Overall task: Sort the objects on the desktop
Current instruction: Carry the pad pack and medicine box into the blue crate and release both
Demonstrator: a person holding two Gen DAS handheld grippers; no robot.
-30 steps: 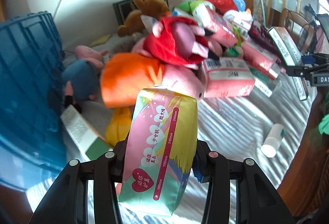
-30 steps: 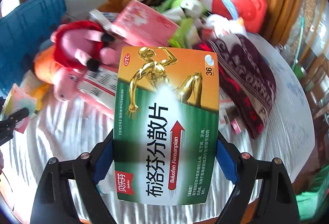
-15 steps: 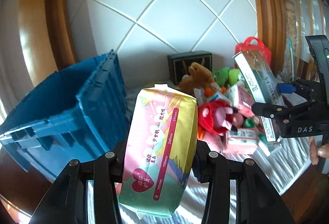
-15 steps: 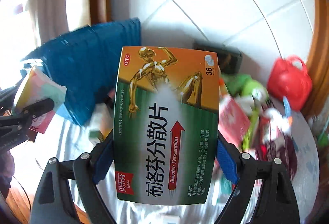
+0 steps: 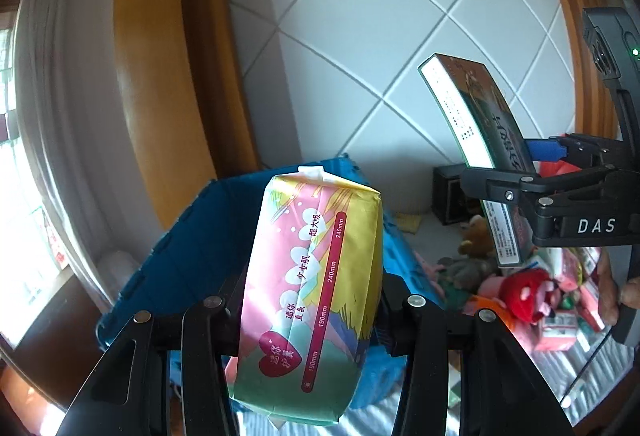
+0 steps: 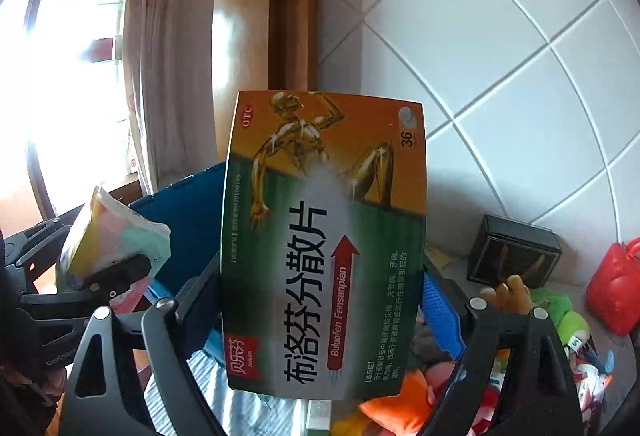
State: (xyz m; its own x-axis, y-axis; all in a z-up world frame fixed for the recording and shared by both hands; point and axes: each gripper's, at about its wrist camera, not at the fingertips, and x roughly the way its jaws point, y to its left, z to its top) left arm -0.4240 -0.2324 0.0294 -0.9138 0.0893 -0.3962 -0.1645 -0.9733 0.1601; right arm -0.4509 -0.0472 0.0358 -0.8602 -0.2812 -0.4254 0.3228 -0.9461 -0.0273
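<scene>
**Both tongs loaded, hanging above the pile**

Up in the air over the blue crate (image 5: pixel 192 260), that's where both packs are right now. My left tongs (image 5: pixel 310 300) are clamped on the pastel pad pack (image 5: pixel 312 300), pink and yellow and green with a red stripe down the front, standing roughly upright between the fingers and squeezed in a bit at the sides. From the right camera you can see the same pack (image 6: pixel 108 236) off to the left, next to the window with the curtain (image 6: pixel 160 47).

My right tongs (image 6: pixel 324 300) are gripping the big medicine box (image 6: pixel 324 248), orange on top, green below, gold figure and a red arrow on the face. It's a wide box, so the fingers sit far apart, blue pads (image 6: pixel 440 312) pressed on its edges. In the left camera the box (image 5: pixel 484 139) shows edge-on at the right, tilted, with the white tiled wall (image 5: pixel 400 55) behind it.

Down below on the striped sheet (image 5: pixel 560 368) is the rest of the mess: a red plush toy (image 5: pixel 524 292), pink cartons (image 5: pixel 560 328), a brown teddy (image 6: pixel 512 292), a green plush (image 6: pixel 560 312), a red plastic case (image 6: pixel 616 292) and a black box (image 6: pixel 516 256) against the wall. The crate sits left of that heap, partly hidden behind both packs.
</scene>
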